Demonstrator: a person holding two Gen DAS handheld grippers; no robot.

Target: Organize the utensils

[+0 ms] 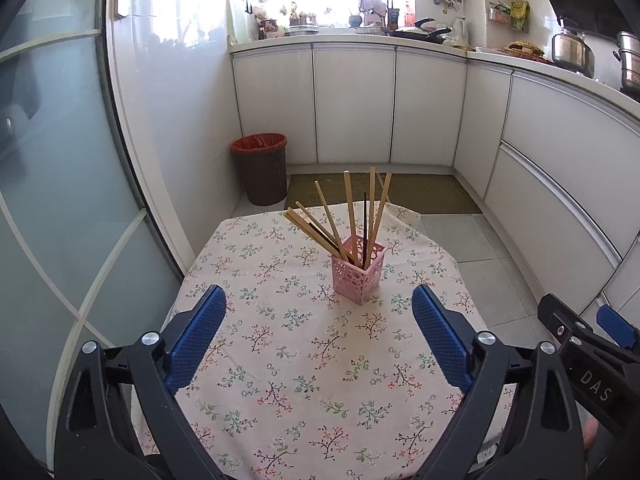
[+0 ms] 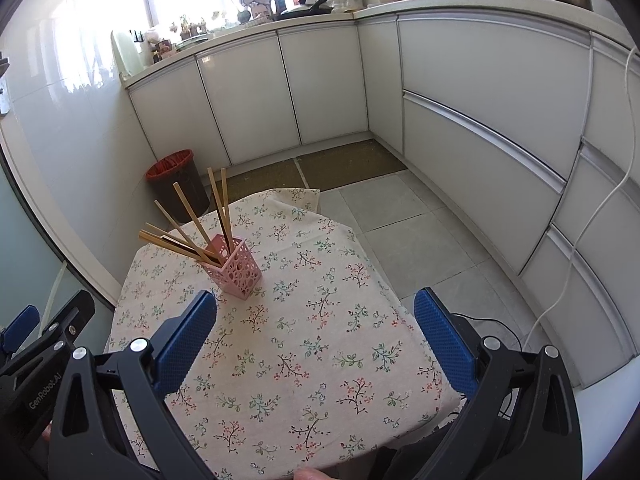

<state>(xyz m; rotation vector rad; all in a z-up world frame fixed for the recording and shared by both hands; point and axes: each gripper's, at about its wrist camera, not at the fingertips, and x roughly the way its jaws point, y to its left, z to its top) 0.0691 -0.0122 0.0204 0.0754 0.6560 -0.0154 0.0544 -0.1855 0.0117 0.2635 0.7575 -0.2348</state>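
A pink perforated square holder (image 1: 357, 273) stands upright on the floral tablecloth (image 1: 304, 360), with several wooden chopsticks (image 1: 350, 208) and a dark one fanned out of it. My left gripper (image 1: 318, 308) is open and empty, hovering short of the holder, above the cloth. In the right wrist view the holder (image 2: 237, 266) and chopsticks (image 2: 188, 216) stand at the table's far left. My right gripper (image 2: 316, 312) is open and empty, to the right of the holder and nearer than it. The right gripper's body shows at the left view's right edge (image 1: 588, 344).
A brown bin with a red liner (image 1: 262, 168) stands on the floor beyond the table. White cabinets (image 2: 480, 100) run along the back and right. A glass door (image 1: 60, 200) is close on the left. A white cable (image 2: 592, 216) hangs by the cabinets.
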